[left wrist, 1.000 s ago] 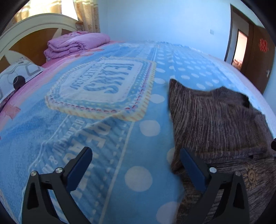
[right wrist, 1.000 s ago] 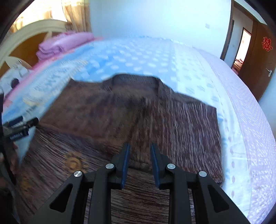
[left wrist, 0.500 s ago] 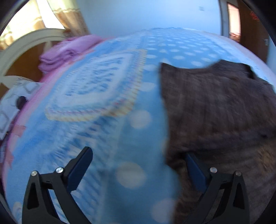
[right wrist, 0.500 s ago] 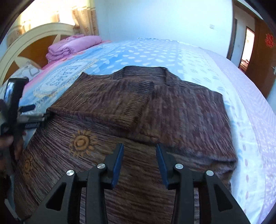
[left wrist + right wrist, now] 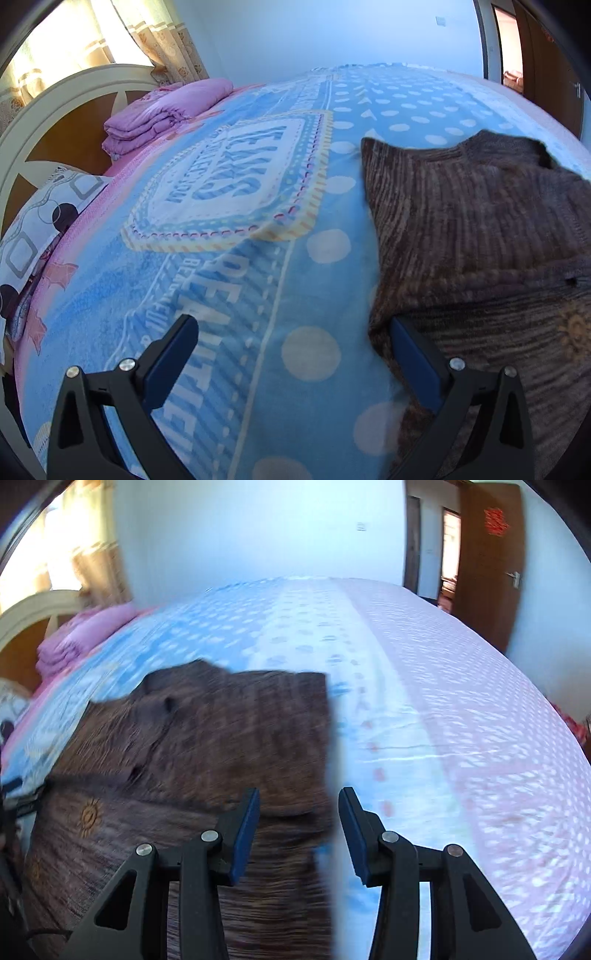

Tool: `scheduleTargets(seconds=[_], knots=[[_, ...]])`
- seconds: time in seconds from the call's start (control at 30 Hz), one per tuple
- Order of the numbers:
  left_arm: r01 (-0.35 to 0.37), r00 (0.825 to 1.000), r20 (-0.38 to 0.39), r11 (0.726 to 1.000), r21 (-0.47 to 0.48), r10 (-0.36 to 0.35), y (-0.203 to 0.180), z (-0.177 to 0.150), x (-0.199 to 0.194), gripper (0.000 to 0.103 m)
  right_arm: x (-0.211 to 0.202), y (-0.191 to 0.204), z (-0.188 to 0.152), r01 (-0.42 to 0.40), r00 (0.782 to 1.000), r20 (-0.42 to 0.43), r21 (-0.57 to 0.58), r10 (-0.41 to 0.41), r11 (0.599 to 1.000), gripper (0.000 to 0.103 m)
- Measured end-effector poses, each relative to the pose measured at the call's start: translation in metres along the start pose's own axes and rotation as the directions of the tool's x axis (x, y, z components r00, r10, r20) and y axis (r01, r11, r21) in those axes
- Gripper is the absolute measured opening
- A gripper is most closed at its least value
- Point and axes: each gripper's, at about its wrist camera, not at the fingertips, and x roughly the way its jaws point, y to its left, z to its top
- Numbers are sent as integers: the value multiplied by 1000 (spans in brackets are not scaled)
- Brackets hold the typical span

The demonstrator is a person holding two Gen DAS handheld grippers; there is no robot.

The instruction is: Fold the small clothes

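One bed (image 5: 229, 280) with a blue dotted blanket carries one brown knitted sweater (image 5: 480, 229). Two hand-held grippers: left hand-held gripper (image 5: 291, 354) wide open at its left edge, right hand-held gripper (image 5: 299, 830) half open, empty, straddling its right edge.

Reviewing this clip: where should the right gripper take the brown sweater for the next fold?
Probably the brown sweater at its right side edge, approached from the bare blanket side. That edge lies straight and exposed between the open fingers of the right gripper.

The left gripper (image 5: 295, 354) hung low with its jaws spread wide, while the right gripper (image 5: 299, 825) was also parted, though less widely.
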Motion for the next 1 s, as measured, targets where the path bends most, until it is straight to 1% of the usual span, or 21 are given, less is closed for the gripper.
scheduleTargets(seconds=[0.07, 0.17, 0.2, 0.23, 0.3, 0.33, 0.37, 0.4, 0.5, 0.53, 0.6, 0.63, 0.67, 0.73, 0.77, 0.83, 0.87, 0.93, 0.97, 1.0], knots=[[-3, 1000, 16, 1000, -13, 3, 3, -1, -11, 103, 1, -5, 2, -14, 1000, 3, 9, 14, 1000, 45], [-26, 997, 75, 999, -46, 30, 6, 5, -20, 103, 8, 5, 6, -41, 999, 5, -24, 41, 999, 45], [-35, 997, 73, 999, -41, 38, 4, 7, -18, 103, 13, 10, 7, -57, 998, -4, -35, 57, 998, 45], [-43, 997, 66, 999, -33, 45, 2, 10, -14, 103, 20, 14, 8, -56, 998, -18, -50, 55, 997, 45], [-56, 997, 46, 998, -12, 56, -4, 10, -1, 103, 32, 18, 7, 19, 999, -37, -96, -23, 995, 45], [-61, 998, 31, 998, 13, 61, -8, 9, 6, 103, 40, 16, 5, 58, 996, -54, -101, -64, 993, 43], [-48, 999, 20, 998, 32, 47, -10, 7, 10, 103, 48, 10, 1, 75, 992, -94, -86, -83, 993, 42], [-40, 999, 18, 999, 35, 39, -10, 6, 10, 103, 53, 1, -3, 74, 990, -119, -64, -81, 995, 42], [-41, 998, 39, 999, 20, 40, -5, 5, -1, 103, 44, -14, -6, 45, 992, -116, -25, -47, 999, 42], [-42, 998, 56, 999, 1, 42, -1, 5, -5, 103, 38, -16, -4, 37, 994, -107, -14, -39, 999, 42], [-37, 994, 103, 998, -48, 42, 7, 10, -14, 103, 24, -16, 2, 35, 998, -58, -3, -35, 999, 42], [-45, 993, 107, 998, -53, 51, 8, 13, -13, 103, 19, -15, 4, 34, 998, -53, -4, -34, 999, 42], [-53, 993, 104, 997, -51, 58, 8, 17, -10, 103, 17, -12, 5, 18, 998, -58, -4, -18, 1000, 42], [-62, 994, 88, 997, -34, 65, 4, 21, 2, 103, 20, -1, 2, -35, 995, -97, -26, 32, 999, 42], [-72, 994, 76, 997, -18, 73, 0, 21, 8, 103, 22, 3, -3, -29, 993, -114, -50, 23, 998, 42], [-101, 994, 39, 994, 27, 100, -9, 18, 21, 103, 35, 1, -13, 27, 988, -148, -82, -39, 996, 42], [-111, 993, 34, 993, 27, 110, -9, 18, 21, 103, 41, -7, -17, 48, 986, -159, -62, -57, 997, 43], [-111, 993, 46, 993, 26, 110, -8, 18, 17, 103, 36, -21, -15, 31, 988, -153, 4, -30, 1000, 44], [-111, 992, 56, 993, 29, 110, -9, 16, 14, 103, 28, -19, -12, 49, 990, -135, -3, -49, 999, 44], [-112, 992, 62, 993, 31, 110, -9, 15, 13, 103, 20, -13, -8, 69, 993, -98, -25, -71, 997, 44]])
